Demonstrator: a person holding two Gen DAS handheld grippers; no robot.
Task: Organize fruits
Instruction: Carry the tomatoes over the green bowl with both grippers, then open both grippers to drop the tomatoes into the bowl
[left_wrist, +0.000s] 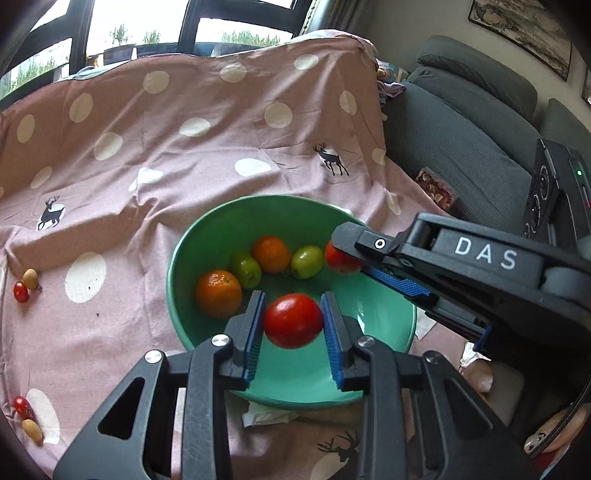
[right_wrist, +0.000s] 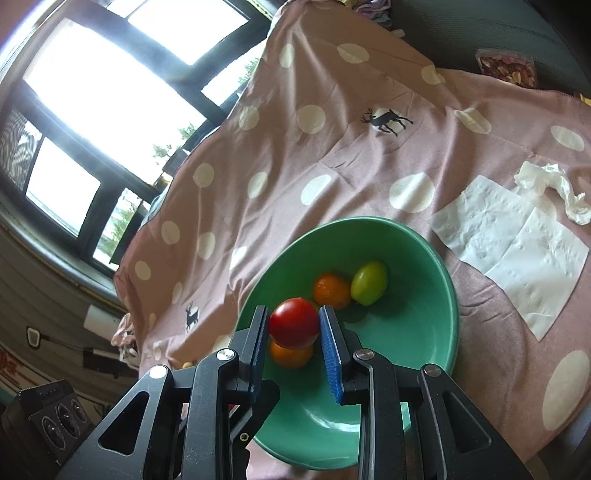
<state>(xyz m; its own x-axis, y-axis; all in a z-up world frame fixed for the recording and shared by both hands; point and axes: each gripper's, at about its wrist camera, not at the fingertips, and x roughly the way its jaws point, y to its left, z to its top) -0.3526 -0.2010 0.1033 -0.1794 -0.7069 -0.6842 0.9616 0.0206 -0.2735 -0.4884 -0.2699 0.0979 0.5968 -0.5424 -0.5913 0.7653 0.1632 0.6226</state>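
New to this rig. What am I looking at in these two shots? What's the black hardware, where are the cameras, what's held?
No robot arm: a person holds a handheld two-finger gripper in each hand, each with a fisheye camera looking along its fingers.

The left wrist view shows the left gripper shut on a red tomato, with the right gripper entering from the right, clamped on a second tomato.

The right wrist view shows that gripper from its own camera.

Both hang over a green bowl holding two oranges and two green fruits. It sits on a pink dotted cloth, with paper napkins beside it and small tomatoes at the cloth's left edge.
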